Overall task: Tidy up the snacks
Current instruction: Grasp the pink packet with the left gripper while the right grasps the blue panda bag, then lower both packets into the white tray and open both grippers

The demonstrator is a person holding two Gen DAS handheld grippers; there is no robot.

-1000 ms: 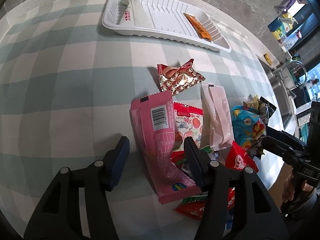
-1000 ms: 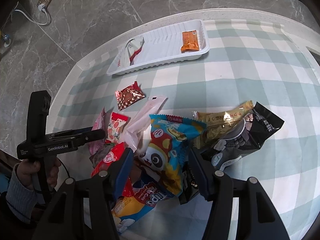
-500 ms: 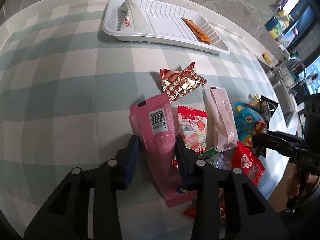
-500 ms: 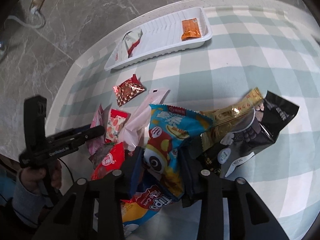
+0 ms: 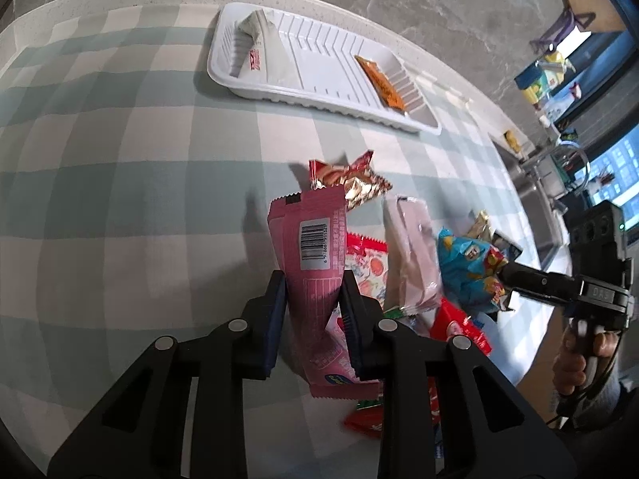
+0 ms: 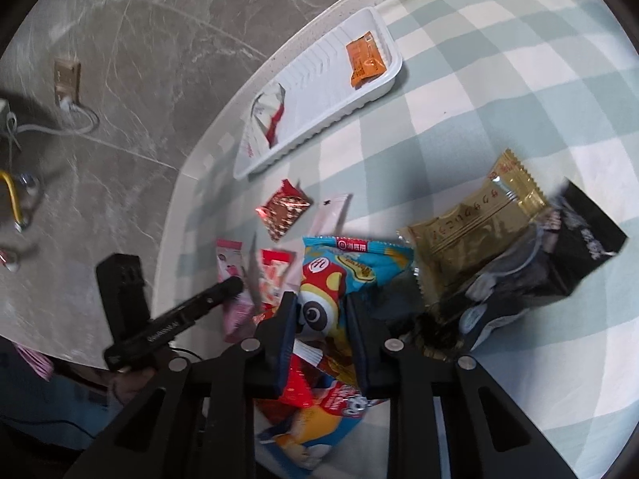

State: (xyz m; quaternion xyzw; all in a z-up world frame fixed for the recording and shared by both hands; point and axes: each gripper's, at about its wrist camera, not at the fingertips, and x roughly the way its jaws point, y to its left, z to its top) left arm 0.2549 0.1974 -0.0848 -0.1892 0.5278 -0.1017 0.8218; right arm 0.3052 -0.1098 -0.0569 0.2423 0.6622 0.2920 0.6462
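- The left claw (image 5: 312, 279) has just been closing and is clamped on the pink pack (image 5: 315, 247), barcode side up, its top end sticking out past the pads.
- The right claw (image 6: 321, 299) has been closing too and is pinched on the blue panda bag (image 6: 339, 275), glossy and crinkly.
- A gold wrapper (image 6: 475, 227) and a black pouch (image 6: 559, 251) are seen beside it.
- Further back on the checked bench (image 5: 120, 159) a ribbed white tray (image 5: 319, 76) is holding an orange sachet (image 5: 379, 84) and a white packet (image 5: 259, 48).
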